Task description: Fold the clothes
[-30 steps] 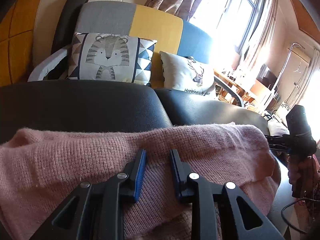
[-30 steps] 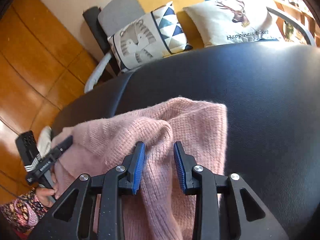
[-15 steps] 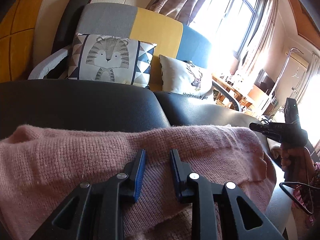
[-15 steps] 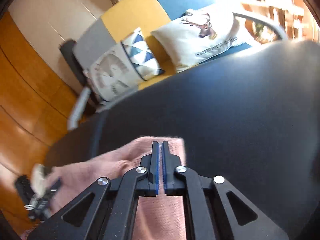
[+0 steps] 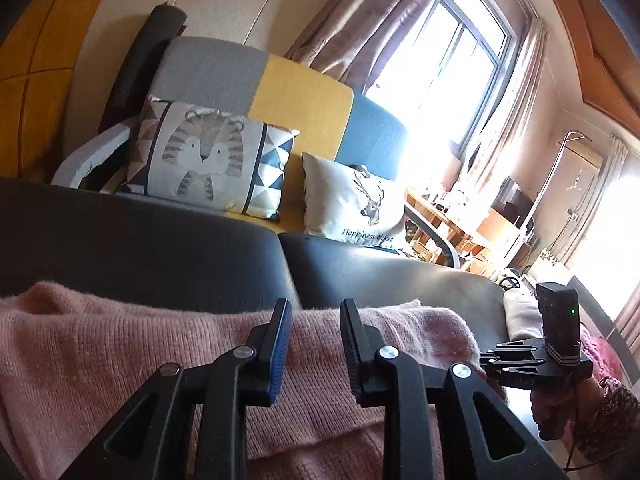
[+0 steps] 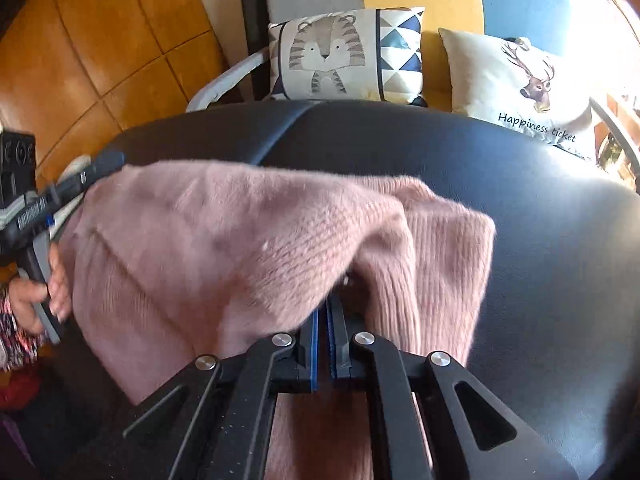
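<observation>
A pink knit sweater (image 5: 120, 352) lies across a black padded seat (image 5: 160, 248). My left gripper (image 5: 314, 308) hovers over its far edge. The jaws stand partly apart, and fabric shows in the gap without being pinched. In the right wrist view, the right gripper (image 6: 326, 304) is shut on a bunched fold of the sweater (image 6: 240, 240), which drapes over and hides its fingertips. The left gripper (image 6: 100, 162) shows at the sweater's left corner, held by a hand. From the left wrist view the right gripper (image 5: 486, 360) meets the sweater's right end.
Behind the black seat (image 6: 540, 240) is a grey, yellow and blue sofa with a tiger pillow (image 5: 204, 160) and a deer pillow (image 5: 352, 204). A cluttered wooden desk (image 5: 460, 216) stands by the bright window on the right. Orange wood panelling (image 6: 100, 40) covers the left wall.
My right gripper went from open over the sweater to shut on a fold, which now rises and drapes over it. The sweater's right end has drawn in. The left gripper rose slightly, still open.
</observation>
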Demonstrator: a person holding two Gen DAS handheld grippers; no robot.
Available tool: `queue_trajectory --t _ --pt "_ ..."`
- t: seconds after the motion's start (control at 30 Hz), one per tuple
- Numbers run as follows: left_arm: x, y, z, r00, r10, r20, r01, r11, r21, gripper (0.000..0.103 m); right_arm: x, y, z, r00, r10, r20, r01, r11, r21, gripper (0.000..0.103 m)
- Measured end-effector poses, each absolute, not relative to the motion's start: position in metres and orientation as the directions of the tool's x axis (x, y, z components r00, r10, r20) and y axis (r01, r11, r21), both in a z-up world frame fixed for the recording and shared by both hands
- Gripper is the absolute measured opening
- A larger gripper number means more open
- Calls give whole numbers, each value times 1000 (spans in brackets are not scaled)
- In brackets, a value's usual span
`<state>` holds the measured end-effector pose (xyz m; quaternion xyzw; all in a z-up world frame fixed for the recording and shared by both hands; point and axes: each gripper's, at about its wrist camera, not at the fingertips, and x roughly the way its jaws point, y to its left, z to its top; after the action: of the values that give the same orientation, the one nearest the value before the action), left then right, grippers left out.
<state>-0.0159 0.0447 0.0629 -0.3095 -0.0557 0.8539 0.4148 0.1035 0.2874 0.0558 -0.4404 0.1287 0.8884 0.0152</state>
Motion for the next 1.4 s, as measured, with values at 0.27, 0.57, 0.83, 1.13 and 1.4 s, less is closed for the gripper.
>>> queue_trajectory --t 0.27,0.57,0.83,1.13,1.4 --pt "-6 61 37 -476 659 -582 -697 -686 -207 25 95 329 43 -664 22 -748 -370 -879 302 2" --pt "-11 62 30 -455 650 -608 -696 -686 -212 25 113 369 32 -704 107 -702 -514 -759 399 8" --pt "-14 60 27 -427 666 -612 -695 -675 -249 25 127 328 64 -731 26 -682 -296 -912 283 8" --pt "-7 74 63 -465 683 -563 -695 -676 -245 25 81 329 38 -705 -73 -705 -293 -876 383 8" --pt "6 111 36 -450 609 -653 -754 -651 -87 25 84 361 16 -748 -51 -662 -420 -735 532 8"
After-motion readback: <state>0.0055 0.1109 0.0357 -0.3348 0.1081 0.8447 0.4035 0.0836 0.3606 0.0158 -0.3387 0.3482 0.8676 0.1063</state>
